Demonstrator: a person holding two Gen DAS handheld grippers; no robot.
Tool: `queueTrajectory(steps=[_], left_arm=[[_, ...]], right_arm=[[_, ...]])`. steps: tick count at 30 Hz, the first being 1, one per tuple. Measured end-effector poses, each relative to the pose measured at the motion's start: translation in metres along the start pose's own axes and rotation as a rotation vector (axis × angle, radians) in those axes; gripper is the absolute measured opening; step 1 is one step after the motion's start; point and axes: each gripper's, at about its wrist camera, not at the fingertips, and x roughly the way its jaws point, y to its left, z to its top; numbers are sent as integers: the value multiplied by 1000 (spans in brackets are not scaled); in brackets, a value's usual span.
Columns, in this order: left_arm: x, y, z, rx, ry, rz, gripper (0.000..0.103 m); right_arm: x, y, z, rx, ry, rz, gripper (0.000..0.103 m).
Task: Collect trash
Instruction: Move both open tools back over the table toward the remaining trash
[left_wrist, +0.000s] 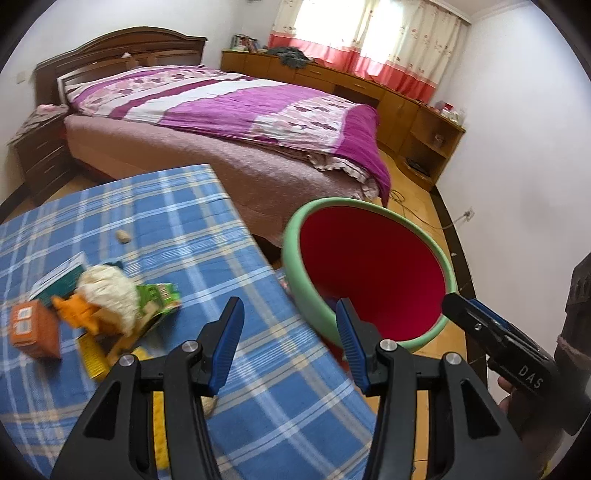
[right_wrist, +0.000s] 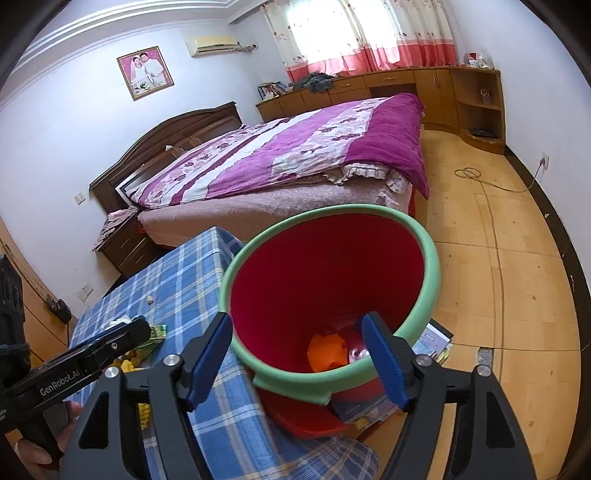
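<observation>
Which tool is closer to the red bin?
Right. The right tool is open above the red bin, looking into it. The left tool is over the checked table beside it.

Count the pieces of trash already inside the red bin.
1 visible: an orange crumpled piece at the bottom of the red bin, seen between the open right gripper fingers. The near wall may hide more.

Both grippers tilt downward, side by side. The left gripper (left_wrist: 291, 343) has its jaws parted with nothing between its blue pads. The right gripper (right_wrist: 301, 354) stands wider open, also empty. A hand (left_wrist: 517, 398) grips its handle.
</observation>
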Motion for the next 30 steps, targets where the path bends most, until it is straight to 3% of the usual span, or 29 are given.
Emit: queueTrajectory(steps=[14,25,30], left_arm=[[-43,45,-20,-67,-35,115,62],[-63,89,-36,-151,-36,175,65],[-69,113,-42,-201,-38,196,72]], right_arm=[[-13,42,-18,-32,21,36,90],[-7,82,-37,-98,54,52,94],[-2,97,-43,-118,69,57,95]])
